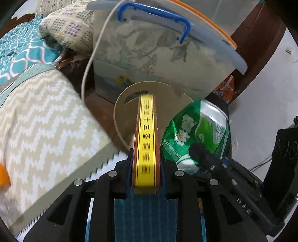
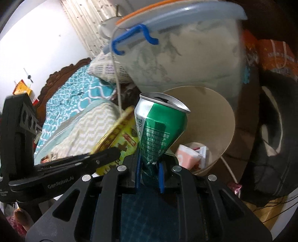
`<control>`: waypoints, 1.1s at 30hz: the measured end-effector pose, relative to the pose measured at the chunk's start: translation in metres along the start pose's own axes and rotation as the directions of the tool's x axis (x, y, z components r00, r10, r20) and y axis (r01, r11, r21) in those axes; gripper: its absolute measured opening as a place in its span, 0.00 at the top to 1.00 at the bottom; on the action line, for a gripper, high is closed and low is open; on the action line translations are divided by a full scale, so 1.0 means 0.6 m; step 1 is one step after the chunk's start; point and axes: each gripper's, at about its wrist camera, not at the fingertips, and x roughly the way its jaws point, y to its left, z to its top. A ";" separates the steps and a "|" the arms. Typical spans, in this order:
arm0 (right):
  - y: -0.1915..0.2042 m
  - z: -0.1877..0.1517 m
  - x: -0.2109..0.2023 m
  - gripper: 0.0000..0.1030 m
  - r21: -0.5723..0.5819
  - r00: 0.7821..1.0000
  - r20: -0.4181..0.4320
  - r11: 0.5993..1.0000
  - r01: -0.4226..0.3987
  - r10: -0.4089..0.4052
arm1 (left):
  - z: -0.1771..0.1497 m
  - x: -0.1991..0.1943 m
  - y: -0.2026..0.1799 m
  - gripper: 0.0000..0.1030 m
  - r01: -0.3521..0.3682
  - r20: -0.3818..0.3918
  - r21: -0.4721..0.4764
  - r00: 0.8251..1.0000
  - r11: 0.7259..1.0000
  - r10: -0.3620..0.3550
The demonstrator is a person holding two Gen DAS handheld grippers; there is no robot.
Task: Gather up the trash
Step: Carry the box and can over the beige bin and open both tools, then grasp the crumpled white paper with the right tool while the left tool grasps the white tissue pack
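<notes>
Currently, the left claw [image 1: 146, 163] is clamped on a flat yellow box [image 1: 146, 141], held edge-on between its two pads, with the narrow printed side facing the left wrist camera. The box extends forward from the pads toward the round beige bin [image 1: 167, 91] ahead.

The right claw [image 2: 149, 167] grips a crushed green can [image 2: 158, 130] at its pinched lower end. The can stands upright above the pads, its silver top and open tab hole facing up and away. In the left wrist view the same can [image 1: 197, 130] appears just to the right of the yellow box, with the right claw's black finger across its lower part.

In the right wrist view the yellow box [image 2: 119, 137] lies just left of the can, tilted, with the left claw's black finger in front of it. Whether the two items touch cannot be determined.

The bin [image 2: 214, 119] stands directly behind and to the right of the can; its opening shows a pink-and-white carton [image 2: 188, 154] lying inside.

Behind the bin stands a translucent storage tub [image 1: 158, 54] with a blue latch [image 1: 154, 14] and a grey lid. A white cable [image 1: 93, 55] hangs beside the tub. A bed with a zigzag-patterned blanket [image 1: 46, 121] lies to the left.
</notes>
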 end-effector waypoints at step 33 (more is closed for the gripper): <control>0.211 -0.107 -0.008 0.41 -0.064 0.974 0.015 0.972 -0.224 0.225 | -0.257 -0.364 0.215 0.46 -0.233 0.288 -0.187 0.916 0.954 0.280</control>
